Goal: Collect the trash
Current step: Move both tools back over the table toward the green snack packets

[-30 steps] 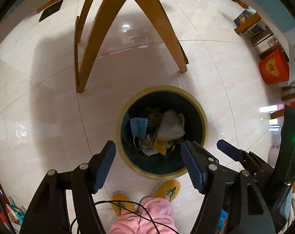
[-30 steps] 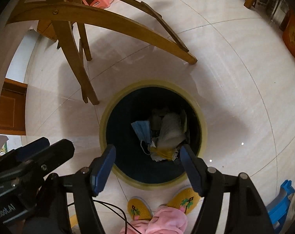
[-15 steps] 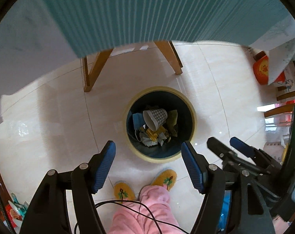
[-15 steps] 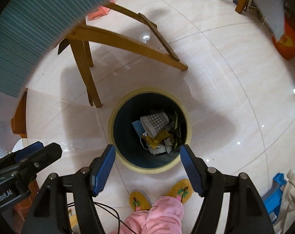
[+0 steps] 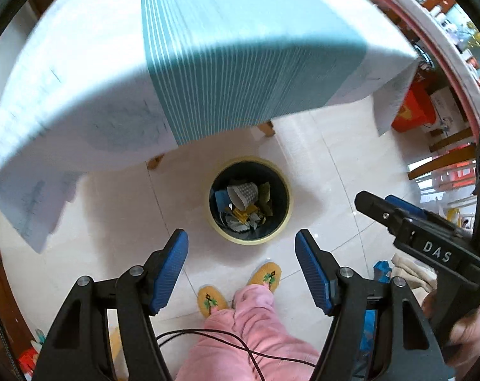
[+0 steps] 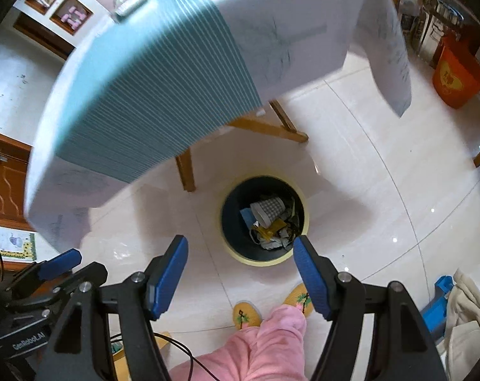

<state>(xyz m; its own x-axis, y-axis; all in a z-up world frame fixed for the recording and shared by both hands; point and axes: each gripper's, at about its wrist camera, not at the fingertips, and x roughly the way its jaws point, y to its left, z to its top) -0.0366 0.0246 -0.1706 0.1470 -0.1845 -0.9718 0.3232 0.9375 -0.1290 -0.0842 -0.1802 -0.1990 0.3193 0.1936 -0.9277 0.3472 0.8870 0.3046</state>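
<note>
A round bin (image 5: 284, 219) (image 6: 305, 222) with a yellow rim and dark inside stands on the tiled floor, far below both grippers. Inside lie a checked paper cup (image 5: 244, 194) (image 6: 268, 210), a blue mask, yellow wrappers and crumpled paper. My left gripper (image 5: 241, 247) is open, nothing between its blue pads (image 5: 171, 266). My right gripper (image 6: 240, 252) is open too and holds nothing. In the left wrist view the right gripper (image 5: 398, 209) shows at the right edge, a hand under it. In the right wrist view the left gripper (image 6: 65, 265) shows at the lower left.
A table with a white cloth and teal striped runner (image 5: 240, 50) (image 6: 151, 101) fills the upper part of both views, its wooden legs (image 6: 185, 171) behind the bin. Pink trouser legs and yellow slippers (image 5: 267, 276) stand before the bin. An orange bucket (image 6: 456, 76) stands far right.
Both grippers have risen well above the bin, which now looks much smaller. The tabletop edge has come into view from above. A checked cup now lies on top of the trash.
</note>
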